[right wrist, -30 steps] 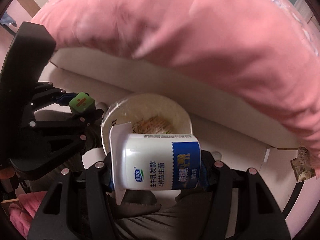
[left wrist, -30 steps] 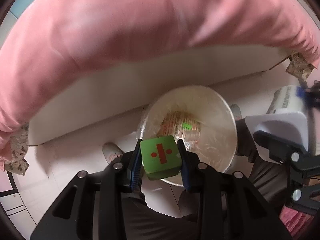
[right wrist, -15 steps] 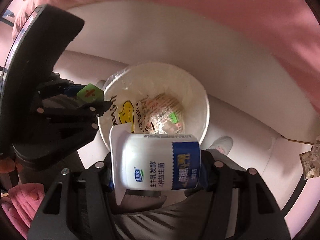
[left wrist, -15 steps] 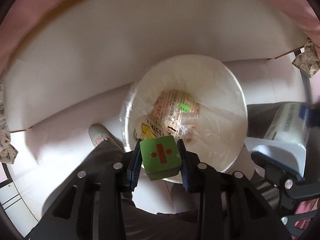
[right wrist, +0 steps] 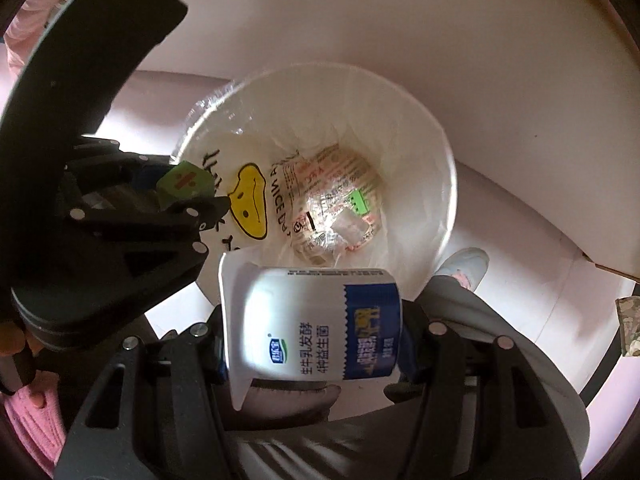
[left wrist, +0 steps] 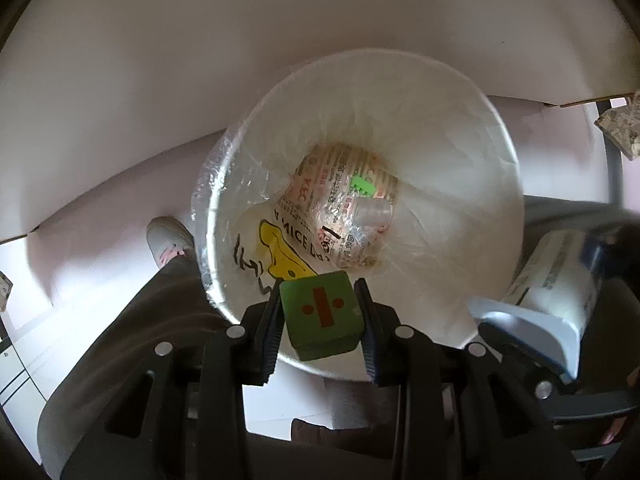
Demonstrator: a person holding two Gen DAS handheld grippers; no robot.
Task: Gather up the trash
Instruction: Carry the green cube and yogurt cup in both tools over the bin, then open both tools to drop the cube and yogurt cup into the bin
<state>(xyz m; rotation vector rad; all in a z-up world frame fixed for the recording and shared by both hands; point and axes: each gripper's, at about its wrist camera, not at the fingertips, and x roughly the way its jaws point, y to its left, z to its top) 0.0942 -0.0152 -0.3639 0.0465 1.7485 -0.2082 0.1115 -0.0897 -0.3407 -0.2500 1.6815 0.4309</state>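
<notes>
Trash bin (left wrist: 496, 184), bag-lined, holds a crumpled printed wrapper (left wrist: 344, 208).

Wrappers (left wrist: 344, 200) lie in the bin (left wrist: 500, 184), block (left wrist: 320, 314) and cup (right wrist: 316, 328) above.

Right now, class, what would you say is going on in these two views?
A person is clearing trash with a claw in each hand. The left claw is shut on a green block, and the right claw grips a white yogurt cup lying sideways. Both hang over the open, bag-lined white bin, which already holds a crumpled printed wrapper. Nothing has been released yet.
</notes>
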